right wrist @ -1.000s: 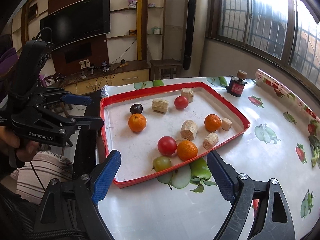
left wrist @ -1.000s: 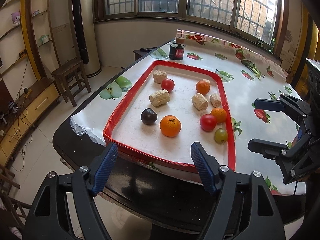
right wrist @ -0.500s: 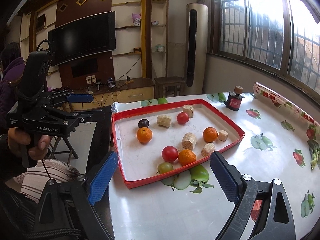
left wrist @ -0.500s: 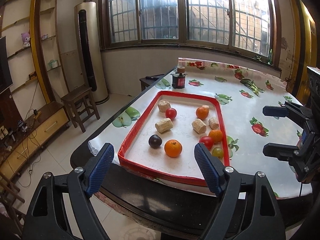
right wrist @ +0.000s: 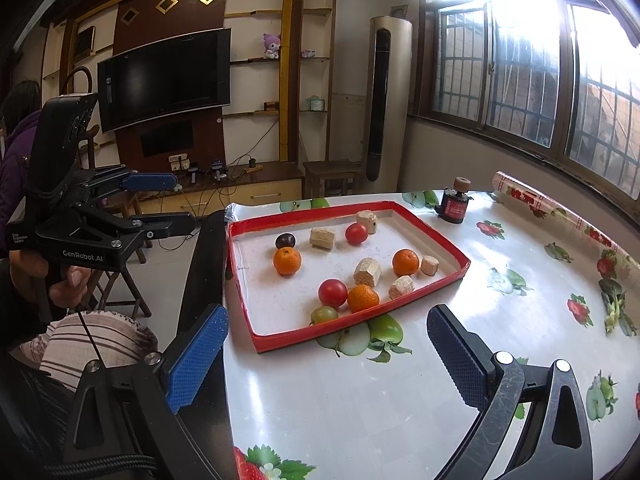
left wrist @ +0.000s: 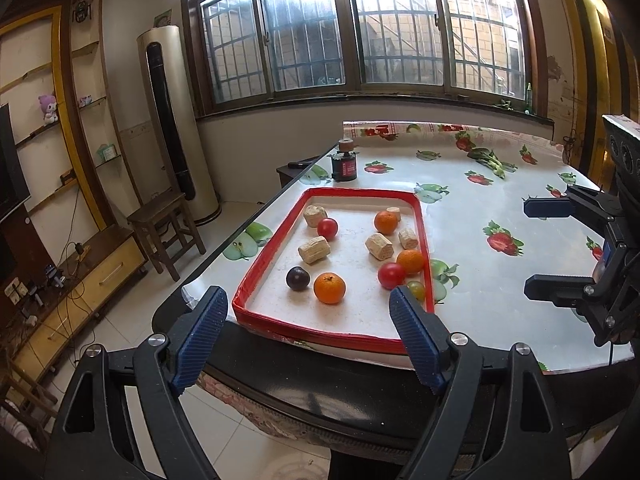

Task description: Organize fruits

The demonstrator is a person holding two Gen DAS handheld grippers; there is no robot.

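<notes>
I read "GenRobot.AI" on my left claw (right wrist: 168, 204), which hangs spread and empty off the table edge. My right claw (right wrist: 328, 356) is spread and empty too. The red tray (left wrist: 256, 272) of fruit lies ahead of both, its long axis running away from the left claw.

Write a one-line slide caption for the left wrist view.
Open left gripper faces a red-rimmed tray of oranges, tomatoes and corn pieces; open right gripper waits alongside.
</notes>
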